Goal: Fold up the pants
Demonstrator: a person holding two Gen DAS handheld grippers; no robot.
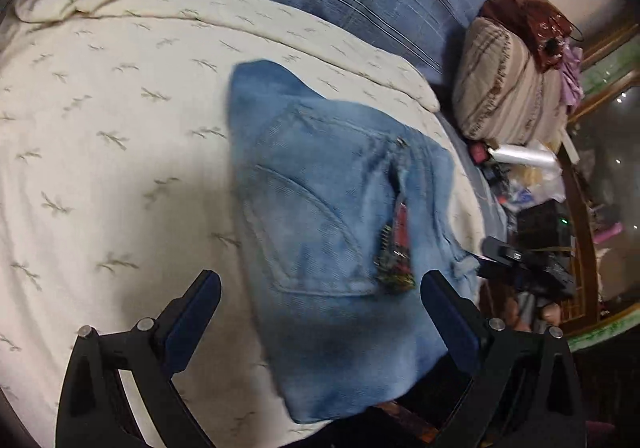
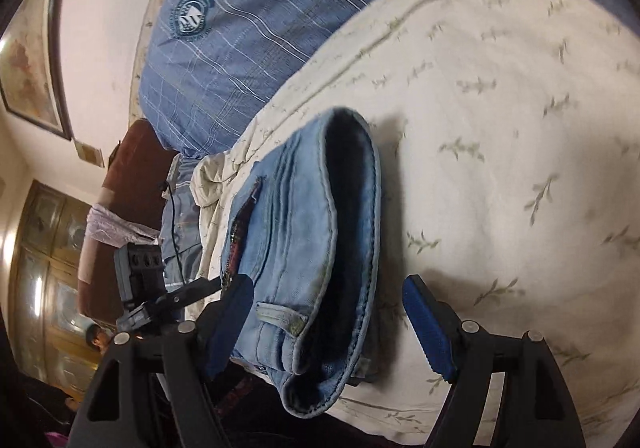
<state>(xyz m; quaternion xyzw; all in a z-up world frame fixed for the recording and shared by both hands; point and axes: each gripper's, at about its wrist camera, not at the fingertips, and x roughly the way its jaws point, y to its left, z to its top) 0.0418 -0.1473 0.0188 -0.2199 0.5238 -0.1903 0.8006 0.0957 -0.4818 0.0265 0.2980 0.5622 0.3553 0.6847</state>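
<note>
Crest emblem on blue striped pillow (image 2: pixel 208 44), lettering unreadable.

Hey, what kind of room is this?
Most likely a bedroom: folded jeans lie on a bed with a cream leaf-print bedspread, beside a blue plaid pillow and a framed picture on the wall.

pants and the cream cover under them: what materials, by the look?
Pants: light-blue washed denim, matte; twill weave, stitched pocket seams and a belt loop show, with a dark, possibly fleecy inner lining at the waist opening. Cream cover: looks like soft woven or quilted cotton, matte, with a leaf-sprig pattern; exact fibre unclear.
</note>
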